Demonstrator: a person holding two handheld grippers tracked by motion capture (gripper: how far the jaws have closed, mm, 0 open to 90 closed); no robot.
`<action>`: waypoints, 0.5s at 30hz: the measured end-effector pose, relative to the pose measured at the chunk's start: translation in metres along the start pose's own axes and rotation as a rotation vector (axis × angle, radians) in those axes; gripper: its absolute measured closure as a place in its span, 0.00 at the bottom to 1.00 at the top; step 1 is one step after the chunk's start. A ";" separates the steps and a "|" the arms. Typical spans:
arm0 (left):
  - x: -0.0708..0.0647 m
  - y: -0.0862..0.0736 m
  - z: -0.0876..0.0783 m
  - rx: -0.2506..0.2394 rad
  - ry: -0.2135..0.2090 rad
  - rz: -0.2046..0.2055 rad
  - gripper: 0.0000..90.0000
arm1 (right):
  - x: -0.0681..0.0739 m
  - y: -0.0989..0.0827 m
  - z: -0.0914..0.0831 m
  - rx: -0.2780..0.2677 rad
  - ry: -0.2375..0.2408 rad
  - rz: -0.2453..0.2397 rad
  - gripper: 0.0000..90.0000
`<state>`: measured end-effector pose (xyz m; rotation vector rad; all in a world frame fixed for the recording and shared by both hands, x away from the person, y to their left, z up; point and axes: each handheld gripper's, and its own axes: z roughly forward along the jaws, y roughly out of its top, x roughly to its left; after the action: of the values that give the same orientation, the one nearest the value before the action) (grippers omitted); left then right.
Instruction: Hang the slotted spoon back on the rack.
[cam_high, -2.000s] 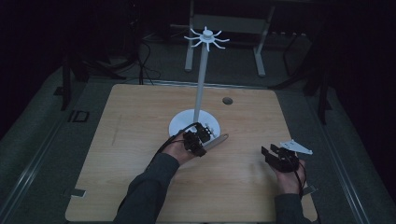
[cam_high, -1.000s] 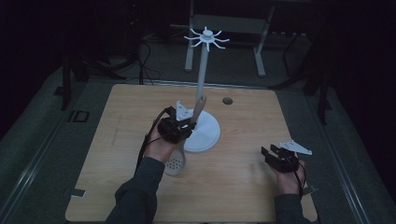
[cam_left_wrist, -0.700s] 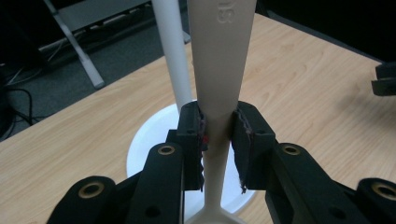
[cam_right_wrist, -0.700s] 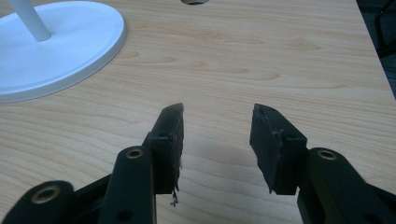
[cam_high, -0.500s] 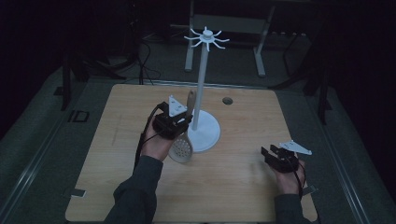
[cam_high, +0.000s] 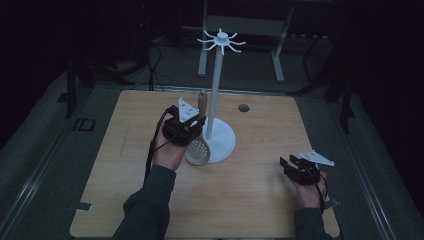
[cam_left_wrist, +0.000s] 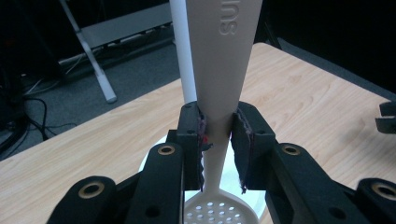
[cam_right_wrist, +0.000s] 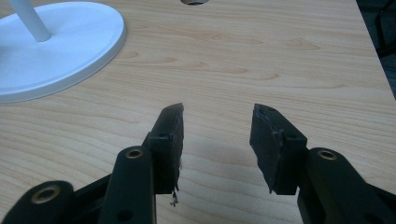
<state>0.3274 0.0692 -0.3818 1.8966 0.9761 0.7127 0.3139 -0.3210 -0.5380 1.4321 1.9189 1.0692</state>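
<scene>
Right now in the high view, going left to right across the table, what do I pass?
Left gripper shut on the slotted spoon → white hook stand → table hole → right gripper, jaws open.

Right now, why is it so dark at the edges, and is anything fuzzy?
High view: the room around the table is nearly black, with lit wood. Left gripper view: the slotted spoon is sharp enough to show raised letters; the background is softer. Right gripper view: the right gripper casts a soft shadow.

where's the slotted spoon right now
The slotted spoon is clamped by its handle in the left gripper, left of centre in the high view, bowl hanging down over the white stand's base.
</scene>
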 end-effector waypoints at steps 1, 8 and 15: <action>0.000 0.001 0.000 0.000 -0.002 0.002 0.82 | 0.000 0.000 0.000 0.000 0.000 0.000 0.60; -0.004 0.006 0.000 -0.020 0.012 0.004 0.82 | 0.000 0.000 0.000 0.000 -0.003 -0.004 0.60; -0.007 0.012 -0.001 -0.049 0.036 -0.012 0.82 | -0.001 0.000 0.000 0.001 -0.007 -0.006 0.60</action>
<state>0.3268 0.0596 -0.3716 1.8400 0.9832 0.7590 0.3138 -0.3217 -0.5382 1.4286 1.9181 1.0593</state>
